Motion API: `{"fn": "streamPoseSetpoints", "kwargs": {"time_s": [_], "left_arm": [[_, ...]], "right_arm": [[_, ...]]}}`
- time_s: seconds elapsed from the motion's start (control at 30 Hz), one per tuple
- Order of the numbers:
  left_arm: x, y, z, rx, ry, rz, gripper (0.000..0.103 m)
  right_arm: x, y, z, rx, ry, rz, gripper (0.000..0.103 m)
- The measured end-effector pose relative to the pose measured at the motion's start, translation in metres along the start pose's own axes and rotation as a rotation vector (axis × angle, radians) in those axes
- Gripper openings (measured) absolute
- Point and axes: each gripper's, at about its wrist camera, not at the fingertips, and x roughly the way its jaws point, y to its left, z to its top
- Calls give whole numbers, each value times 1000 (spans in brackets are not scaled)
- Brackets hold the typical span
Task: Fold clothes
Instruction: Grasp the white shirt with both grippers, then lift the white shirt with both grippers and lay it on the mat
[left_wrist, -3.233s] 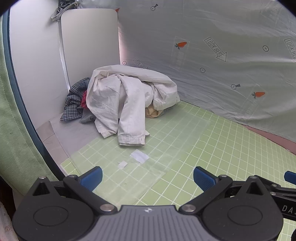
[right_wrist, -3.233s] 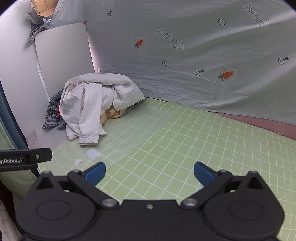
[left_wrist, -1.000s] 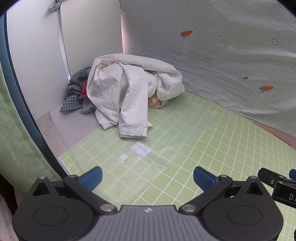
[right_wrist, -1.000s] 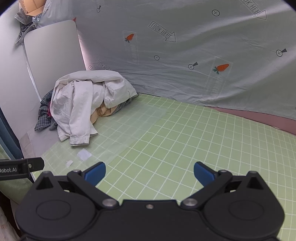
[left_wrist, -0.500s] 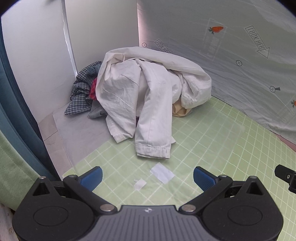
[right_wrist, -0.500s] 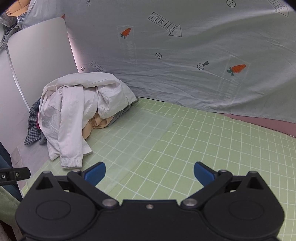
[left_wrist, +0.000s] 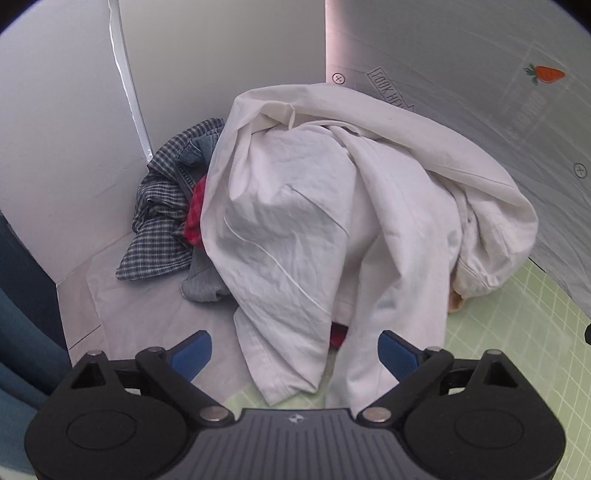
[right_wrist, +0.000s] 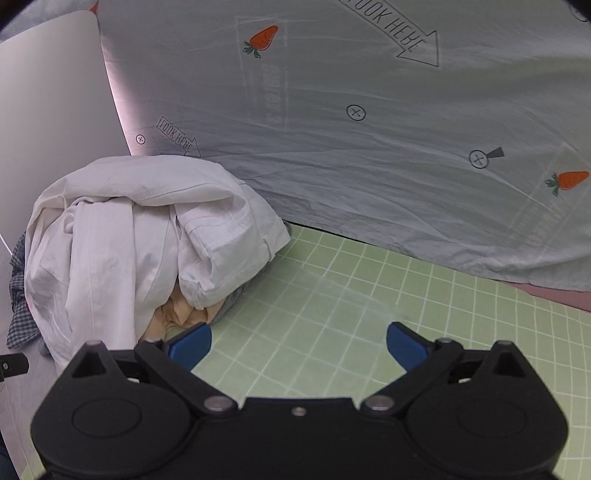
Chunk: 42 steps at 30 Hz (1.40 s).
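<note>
Now left gripper (left_wrist: 293, 350) jaws (closing) straddle white garment (left_wrist: 295, 229), ungripped.

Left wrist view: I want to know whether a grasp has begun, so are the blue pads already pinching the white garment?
No. The left gripper stands open, its pads either side of the white garment, not pressing it.

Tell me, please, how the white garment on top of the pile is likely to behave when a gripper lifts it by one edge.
The white garment is creased and drapes loosely over the pile, so it would probably sag and hang limp rather than hold shape. It lies over the checked cloth and a red piece, so lifting might drag those along. Its thin folds suggest it is light.
</note>
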Motion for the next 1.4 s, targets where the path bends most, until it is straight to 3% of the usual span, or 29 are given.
{"fn": "streamPoseSetpoints", "kwargs": {"time_s": [0.27,0.37,0.53,0.67,0.73,0.83,0.93,1.07,1.23,1.4], "left_arm": [[79,13,67,-99,-11,-69,87],[95,12,79,-124,-2,-96,87],[109,15,83,-160,31,-139,87],[113,23,81,-203,43,-205,78],[112,24,80,-221,46,-233,69],[108,20,80,-233,48,-258,51],[100,14,79,-217,49,-263,28],[82,12,76,-202,30,-262,7],[49,17,67,-169,-32,-249,4],[5,19,56,-133,-99,-238,3]], "right_arm": [[89,38,36,-18,25,8,85],[116,48,44,-19,37,12,78],[143,59,52,11,27,72,78],[160,71,50,-24,53,62,76],[165,75,48,-40,72,46,62],[164,75,48,-25,81,45,48],[156,72,48,-23,69,53,23],[129,63,47,-25,-24,35,14],[75,42,46,-53,-159,-47,12],[-5,-7,29,-61,-288,-210,12]]}}
